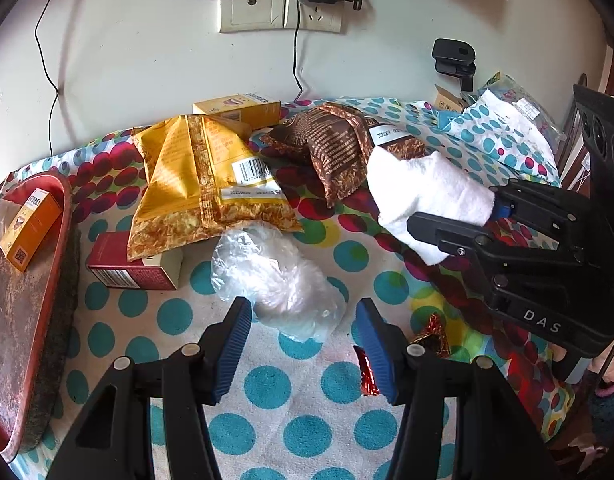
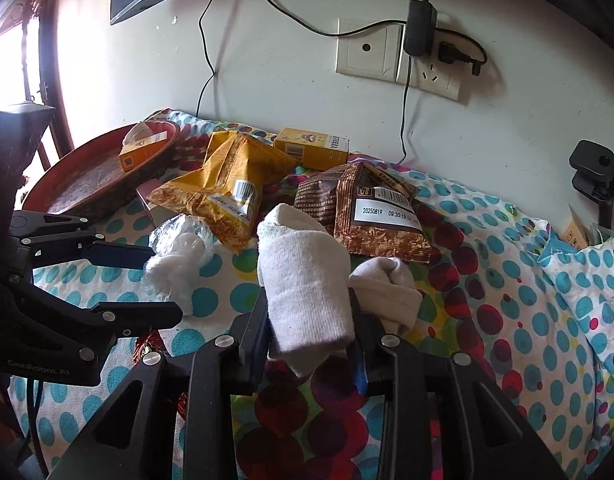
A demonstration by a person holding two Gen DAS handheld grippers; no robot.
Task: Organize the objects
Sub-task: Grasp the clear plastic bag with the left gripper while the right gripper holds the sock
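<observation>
right gripper fingers pinched on white sock; left gripper fingers spread around plastic-wrapped bundle

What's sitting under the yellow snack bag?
A red box pokes out beneath the yellow snack bag; only its lower end shows, and the rest is covered by the bag.

Two snack bags lie on the dotted cloth: one yellow bag and one brown bag. Small boxes number three: an orange box on the single red tray, a yellow box by the wall, and a red box. There are two white socks, one rolled sock and another beside it, one clear plastic bag, and two foil-wrapped candies
</observation>
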